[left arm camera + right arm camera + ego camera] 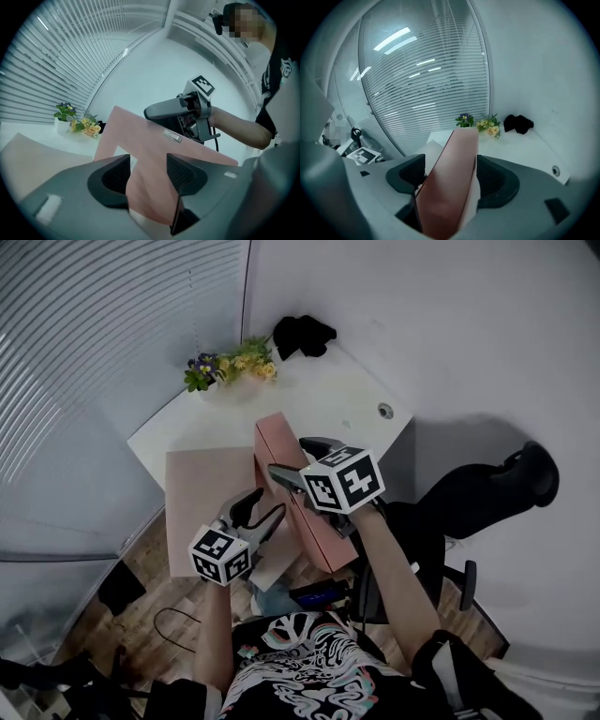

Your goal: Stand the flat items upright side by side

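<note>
Left hand-held gripper (147,165): clamped on upright pink box (281,442)
Right hand-held gripper (450,165): jaws apart, astride upright pink box
Flat pink box (202,488): on bench (347,399), beside upright pink box

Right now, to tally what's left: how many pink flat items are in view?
2. The flat pink item lies on the table, left; the upright pink item stands on edge beside it. Others may be hidden.

The left hand-held gripper (267,502) is clamped; the right hand-held gripper (286,454) tilts down, jaws apart.
</note>
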Tool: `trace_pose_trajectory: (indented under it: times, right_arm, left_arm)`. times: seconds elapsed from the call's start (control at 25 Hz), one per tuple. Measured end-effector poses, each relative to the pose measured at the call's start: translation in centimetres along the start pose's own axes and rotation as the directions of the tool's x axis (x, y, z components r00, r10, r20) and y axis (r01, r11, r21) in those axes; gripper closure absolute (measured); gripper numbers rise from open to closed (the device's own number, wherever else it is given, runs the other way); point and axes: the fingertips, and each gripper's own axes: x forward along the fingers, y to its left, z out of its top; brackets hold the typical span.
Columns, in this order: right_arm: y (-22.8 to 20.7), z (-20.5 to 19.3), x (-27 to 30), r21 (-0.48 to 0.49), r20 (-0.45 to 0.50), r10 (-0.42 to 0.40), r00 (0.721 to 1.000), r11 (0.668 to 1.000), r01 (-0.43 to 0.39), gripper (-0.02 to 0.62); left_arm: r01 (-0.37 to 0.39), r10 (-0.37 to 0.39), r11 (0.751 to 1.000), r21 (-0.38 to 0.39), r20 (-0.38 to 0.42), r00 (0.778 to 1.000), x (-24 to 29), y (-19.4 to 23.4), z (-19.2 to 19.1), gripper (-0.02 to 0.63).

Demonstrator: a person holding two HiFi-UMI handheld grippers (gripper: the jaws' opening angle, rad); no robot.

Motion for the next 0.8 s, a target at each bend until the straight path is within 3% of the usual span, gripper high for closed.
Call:
trace_pose_trajectory:
  times: [0.28,0.8]
  right_arm:
    - [-0.5,-0.4,1.5,0.004,-0.100,-0.011,0.995,1.000,0.011,0.259]
    - [-1.0,-0.8,1.9,-0.024,-0.132,-0.083,0.988,0.996,0.081,0.259]
  left_arm:
    - [0.029,-0.029,1.000,0.004,-0.024,0.999,0.7,-0.5,-0.5,0.376]
    - [0.034,-0.034,0.999,0.001,-0.033,0.999,1.0,-0.7,-0.7,0.393]
